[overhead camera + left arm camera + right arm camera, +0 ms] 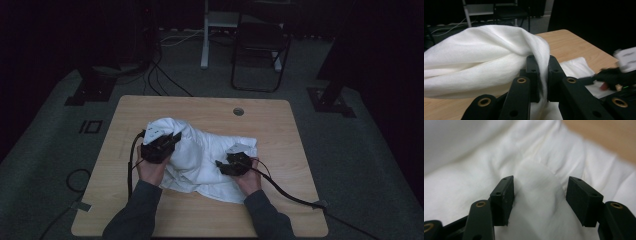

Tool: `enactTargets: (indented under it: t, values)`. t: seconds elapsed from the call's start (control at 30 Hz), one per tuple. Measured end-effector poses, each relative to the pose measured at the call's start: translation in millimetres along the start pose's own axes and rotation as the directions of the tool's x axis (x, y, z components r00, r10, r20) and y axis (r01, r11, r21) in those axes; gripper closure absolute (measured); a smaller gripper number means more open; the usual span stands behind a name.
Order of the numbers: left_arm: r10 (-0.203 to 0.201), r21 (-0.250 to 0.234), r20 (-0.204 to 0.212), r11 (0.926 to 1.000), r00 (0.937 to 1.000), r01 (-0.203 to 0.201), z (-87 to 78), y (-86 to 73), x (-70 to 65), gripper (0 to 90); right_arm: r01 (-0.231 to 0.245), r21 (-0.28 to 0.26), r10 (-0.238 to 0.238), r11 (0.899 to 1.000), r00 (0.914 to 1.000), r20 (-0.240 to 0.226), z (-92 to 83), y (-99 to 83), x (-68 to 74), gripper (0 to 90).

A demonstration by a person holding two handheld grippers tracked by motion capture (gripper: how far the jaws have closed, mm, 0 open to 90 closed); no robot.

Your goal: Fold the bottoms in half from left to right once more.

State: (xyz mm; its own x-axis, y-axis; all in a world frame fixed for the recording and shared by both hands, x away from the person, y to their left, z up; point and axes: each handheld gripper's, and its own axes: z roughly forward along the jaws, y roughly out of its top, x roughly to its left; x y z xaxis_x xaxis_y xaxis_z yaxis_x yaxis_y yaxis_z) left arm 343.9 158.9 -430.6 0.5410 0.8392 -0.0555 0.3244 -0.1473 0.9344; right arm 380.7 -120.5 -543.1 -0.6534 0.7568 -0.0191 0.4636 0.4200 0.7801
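- High view: a white cloth [200, 155] lies bunched near the middle of the wooden surface [280, 125], and every place below is told from this cloth.
- Left tool [161, 146] sits at the cloth's left edge, where the fabric rises in a hump; the hand beneath it is partly covered by the tool body, and the tips are too dark to make out from above.
- Left gripper view: the left tool [541, 75] has its jaws pressed together on a fold of the cloth [486, 57], which drapes up and over them, hiding the surface behind the hump.
- In that same view, past the cloth's right side, the other tool is a dark blur with a white patch, cut off at the frame edge.
- Right tool [234, 163] rests on the cloth's right part, near its front edge; from above, its tips merge with the dim fabric.
- Right gripper view: the right tool [540, 195] has its jaws spread, with a raised ridge of cloth [539, 185] between them. The left pad looks to touch the ridge; the right pad stands clear of it.
- Beyond the cloth in this view, a blurred strip of surface [604, 137] shows at the top right corner.
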Motion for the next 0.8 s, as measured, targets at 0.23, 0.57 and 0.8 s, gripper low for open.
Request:
enactTargets:
  t: [0.23, 0.57, 0.8]
  values:
    - [0.033, 0.006, 0.041, 0.9994, 0.9986, -0.033, 13.2, 4.5, -19.3, 83.4, -0.050, -0.039, 0.047, 0.998, 0.9952, -0.086, 16.8, -3.6, 5.5, 46.3]
    - [0.081, 0.033, 0.066, 0.9959, 0.9945, -0.084, 22.8, 0.7, -35.6, 83.4, 0.016, -0.026, -0.014, 1.000, 0.9980, 0.061, -24.5, -11.4, -19.0, 39.0]
    - [0.110, 0.043, 0.098, 0.9925, 0.9891, -0.114, 33.7, 4.2, -52.2, 83.4, -0.020, 0.066, 0.015, 0.998, 0.9973, 0.072, -3.3, -22.9, -23.9, 41.3]
